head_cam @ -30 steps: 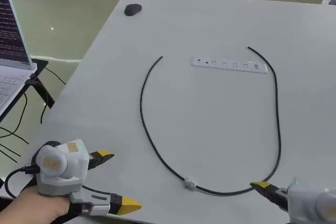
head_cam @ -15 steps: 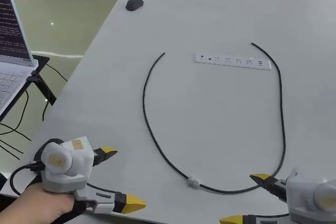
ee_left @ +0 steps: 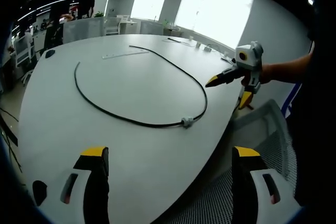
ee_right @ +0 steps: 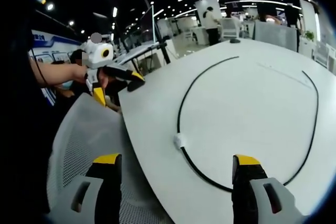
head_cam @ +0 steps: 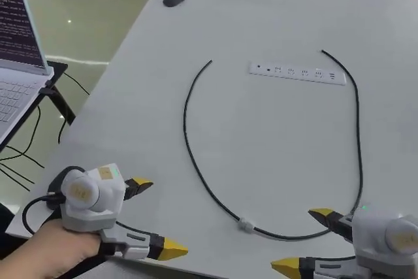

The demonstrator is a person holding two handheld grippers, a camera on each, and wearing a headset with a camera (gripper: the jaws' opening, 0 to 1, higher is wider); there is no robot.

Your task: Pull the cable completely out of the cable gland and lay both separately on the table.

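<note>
right gripper (head_cam: 304,240) | seems edged forward | second jaw now in view

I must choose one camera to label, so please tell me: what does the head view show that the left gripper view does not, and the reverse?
The head view adds an open laptop left of the table. The left gripper view adds bright windows and a mesh chair at the table edge. Both share the black cable, its cable gland, the power strip and the open right hand-held gripper.
</note>
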